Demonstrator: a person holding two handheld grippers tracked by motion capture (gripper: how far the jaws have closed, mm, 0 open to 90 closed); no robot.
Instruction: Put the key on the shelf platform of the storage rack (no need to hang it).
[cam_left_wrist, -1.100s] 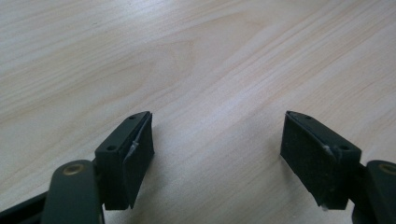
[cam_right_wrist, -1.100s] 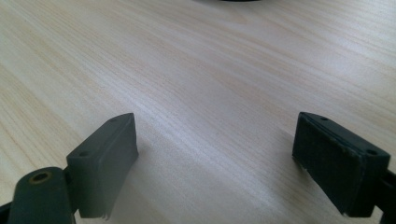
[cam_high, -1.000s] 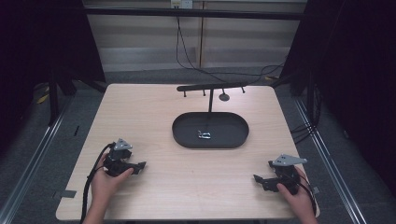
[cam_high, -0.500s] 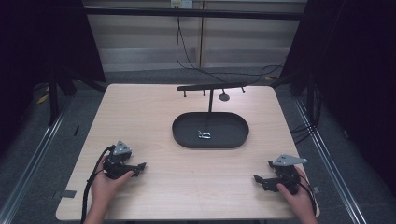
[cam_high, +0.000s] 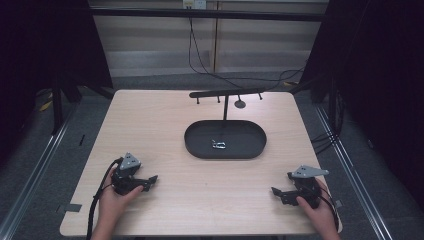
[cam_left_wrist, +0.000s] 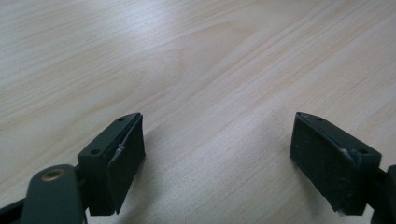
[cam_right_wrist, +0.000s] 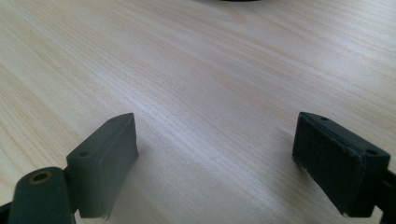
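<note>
We have our left gripper (cam_high: 150, 181) low over the counter (cam_high: 165, 130), its jaws spread wide with bare wood between them; they have just been opening further, and nothing lies between them. Our right gripper (cam_high: 276, 192) sits low over the near right corner, also released and empty, jaws well apart.

The thing we take to be in play is the small metal piece (cam_high: 218, 145) lying in the black tray (cam_high: 196, 148). It is ahead of both grippers, to the right of the left one and to the left of the right one, well apart from each. Behind the tray stands a black rack (cam_high: 226, 93) with short pegs hanging from its bar; one peg seems to carry a small round tag, though it is too small to tell.

We judge the work barely begun: the piece rests untouched in the tray, and neither gripper has started toward it. Reaching in, grasping it and carrying it, perhaps to the rack, all appear left to do.
</note>
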